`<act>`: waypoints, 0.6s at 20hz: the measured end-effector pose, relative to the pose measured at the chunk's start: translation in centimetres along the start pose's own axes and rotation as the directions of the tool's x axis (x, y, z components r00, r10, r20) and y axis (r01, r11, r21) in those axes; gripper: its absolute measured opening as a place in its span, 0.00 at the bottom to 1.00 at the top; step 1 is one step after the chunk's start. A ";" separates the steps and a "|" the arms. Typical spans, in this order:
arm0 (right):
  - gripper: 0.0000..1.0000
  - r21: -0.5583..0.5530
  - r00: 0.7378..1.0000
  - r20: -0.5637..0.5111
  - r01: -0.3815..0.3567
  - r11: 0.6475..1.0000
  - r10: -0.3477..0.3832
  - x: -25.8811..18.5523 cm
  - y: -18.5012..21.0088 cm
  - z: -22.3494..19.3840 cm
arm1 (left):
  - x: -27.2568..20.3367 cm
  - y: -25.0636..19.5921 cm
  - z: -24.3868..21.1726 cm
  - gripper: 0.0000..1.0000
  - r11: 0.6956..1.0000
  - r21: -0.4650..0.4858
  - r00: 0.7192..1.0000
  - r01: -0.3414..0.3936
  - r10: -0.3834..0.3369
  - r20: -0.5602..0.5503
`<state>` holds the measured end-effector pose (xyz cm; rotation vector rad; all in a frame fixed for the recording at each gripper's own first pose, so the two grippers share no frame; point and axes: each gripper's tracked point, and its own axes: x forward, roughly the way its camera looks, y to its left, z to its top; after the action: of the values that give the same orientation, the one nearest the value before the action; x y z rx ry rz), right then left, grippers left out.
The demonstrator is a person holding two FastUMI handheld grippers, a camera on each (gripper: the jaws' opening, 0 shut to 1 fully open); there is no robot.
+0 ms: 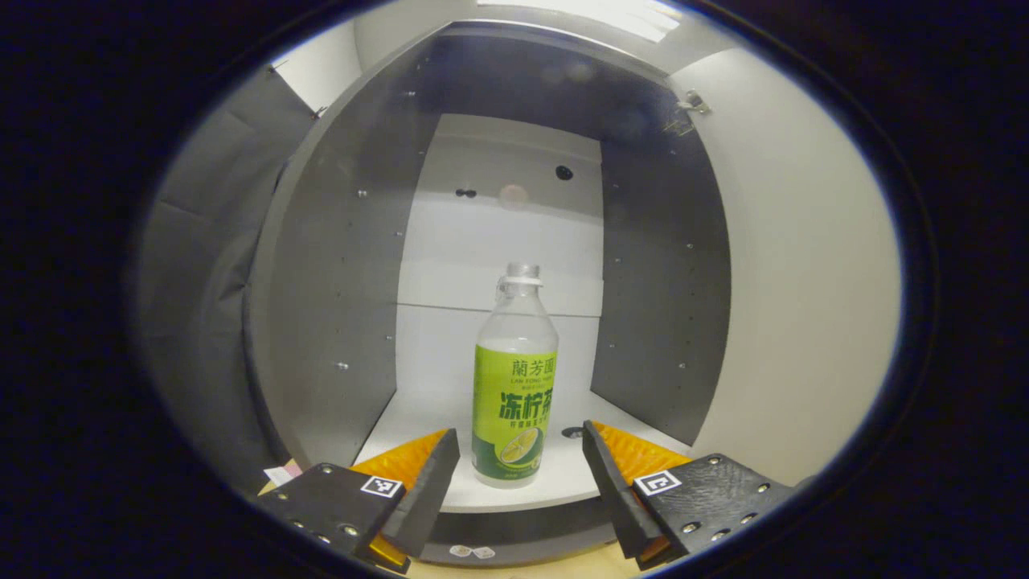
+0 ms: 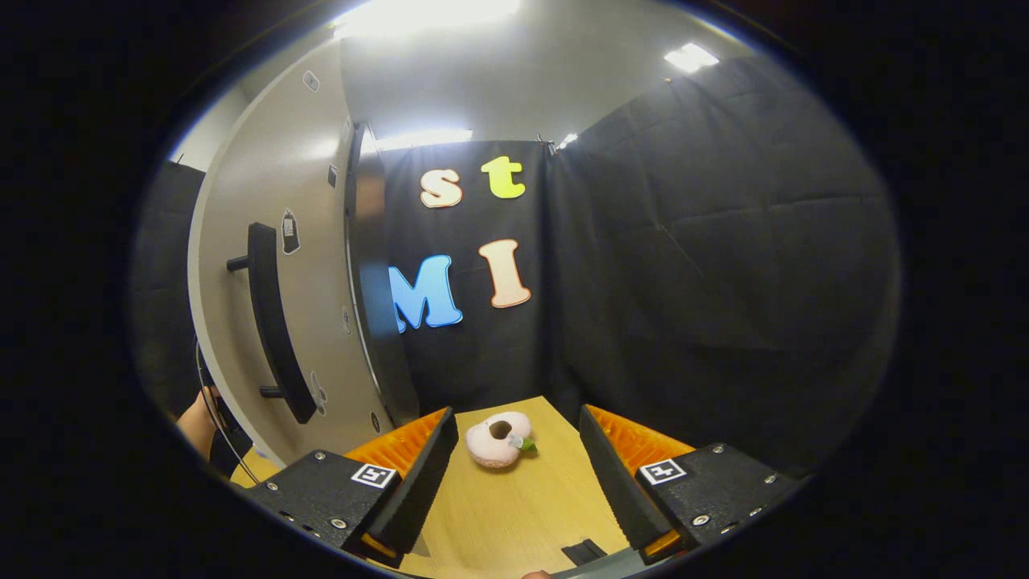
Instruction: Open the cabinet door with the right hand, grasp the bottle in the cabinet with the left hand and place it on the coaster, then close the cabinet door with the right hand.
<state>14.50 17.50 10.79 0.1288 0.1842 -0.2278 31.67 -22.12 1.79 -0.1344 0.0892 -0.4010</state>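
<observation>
the tall cabinet (image 1: 338, 265) with dark grey inner walls and a white back panel stands open in the left gripper view, its pale door (image 2: 273, 241) swung fully aside; in the right gripper view the same door shows its outer face with a long black bar handle (image 2: 273, 322) and several small stickers too small to read. the door-opening step therefore appears done, and the step in hand is judged to be the reach for the bottle. the clear plastic bottle with a green-and-yellow label and a clear cap (image 1: 514, 378) stands upright on the white cabinet floor, near its front edge, centred in line with the left gripper (image 1: 521, 458), whose fingers are spread apart on either side of the bottle's base without touching it. the next move likely calls for advancing until the fingers flank the labelled body, then closing squarely so the light bottle does not tip. the right gripper (image 2: 518, 450) is likewise spread apart, holding nothing, over the light wooden tabletop (image 2: 514, 515). ahead of it lies a small pink doughnut-shaped soft object with a green tip (image 2: 498, 439), possibly the coaster. the bottle label carries large chinese characters, with smaller characters and a line of latin lettering above them that is too fine to make out.
</observation>
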 end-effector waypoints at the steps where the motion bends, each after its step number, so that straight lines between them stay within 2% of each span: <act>1: 0.94 -0.001 1.000 -0.003 0.008 1.000 -0.008 -0.1 -0.1 0.0 | 0.7 0.2 0.0 0.88 1.000 0.008 1.000 -0.004 0.004 -0.001; 2: 0.94 -0.001 1.000 -0.007 0.012 1.000 -0.012 -0.1 -0.2 -0.1 | 1.5 0.6 -0.1 0.85 1.000 0.018 1.000 -0.007 0.007 0.000; 3: 0.94 -0.001 1.000 -0.010 0.016 1.000 -0.016 -0.1 -0.2 -0.2 | 2.0 0.7 -0.1 0.88 1.000 0.023 1.000 -0.010 0.010 0.000; 10: 0.94 -0.010 1.000 -0.031 0.005 1.000 -0.005 -0.4 -0.1 -0.6 | 4.4 1.0 0.4 0.88 0.999 0.047 1.000 -0.001 0.001 0.002; 12: 0.94 -0.014 1.000 -0.029 -0.010 1.000 0.010 -0.3 0.0 -0.5 | 4.5 1.4 0.5 0.68 0.998 0.055 1.000 -0.011 0.012 -0.005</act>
<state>14.11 17.62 10.33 0.1185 0.2141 -0.2148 36.34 -22.57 1.79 -0.0786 0.0836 -0.3920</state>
